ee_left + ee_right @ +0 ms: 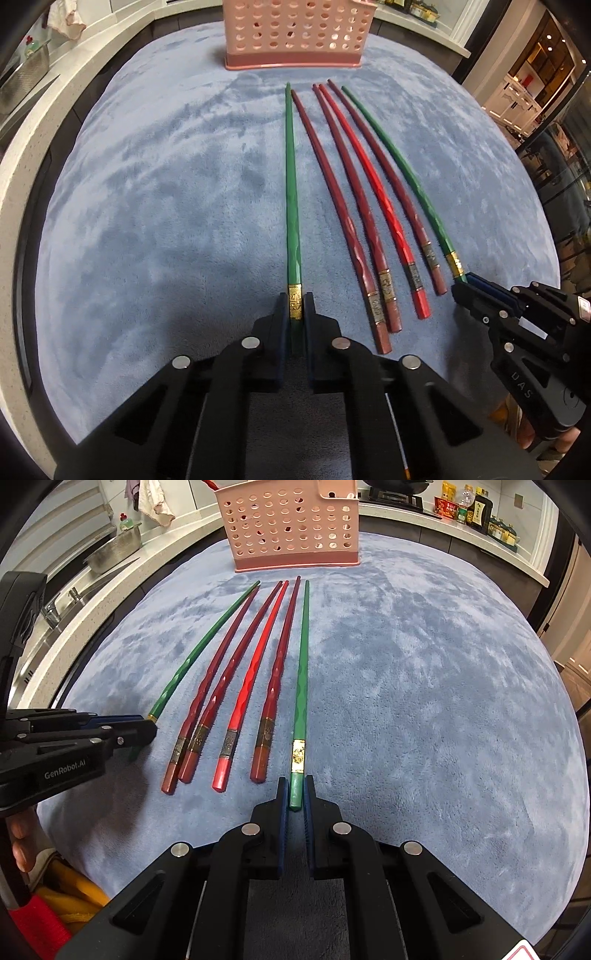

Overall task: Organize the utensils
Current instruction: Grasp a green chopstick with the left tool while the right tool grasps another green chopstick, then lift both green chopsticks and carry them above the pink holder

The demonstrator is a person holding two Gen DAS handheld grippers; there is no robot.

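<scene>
**Both grippers closed on green chopsticks**

The left gripper (295, 306) pinches the thick end of the left green chopstick (290, 192), jaws nearly closed on it. The right gripper (295, 794) likewise clamps the butt of the right green chopstick (302, 664). Four red chopsticks (236, 686) lie between them on the blue cloth (443, 701), tips toward 12 o'clock. The pink holder (288, 528) stands there near the cloth's far edge. Bare cloth spreads toward 3 o'clock.

Green (293, 192) & red chopsticks (373, 177), pink holed basket (295, 33), blue cloth (166, 184)
</scene>
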